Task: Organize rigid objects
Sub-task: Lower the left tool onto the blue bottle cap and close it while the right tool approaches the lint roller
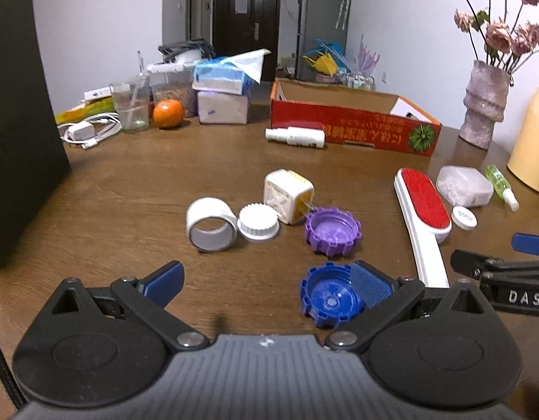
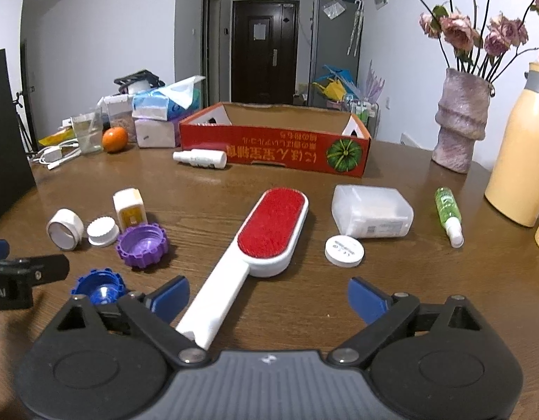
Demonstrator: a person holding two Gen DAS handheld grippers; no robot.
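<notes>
On the brown wooden worktop [image 2: 255, 182], left to right, the left gripper [image 1: 269, 281] holds its jaws wide with the ridged blue plastic cap [image 1: 330, 294] against its right pad, ungripped, while the right gripper [image 2: 269, 295] spreads empty jaws around the white handle of the red-faced lint brush [image 2: 259, 241].

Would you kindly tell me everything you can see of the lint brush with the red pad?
The lint brush lies flat on the wooden table, pad side up. It looks like white plastic: an oval head holding a fuzzy red pad, and a long straight handle with an open, hollow end. It lies diagonally, its head toward the red cardboard box, its handle end between the open jaws of the right gripper, close to one finger. Nothing grips it.
</notes>
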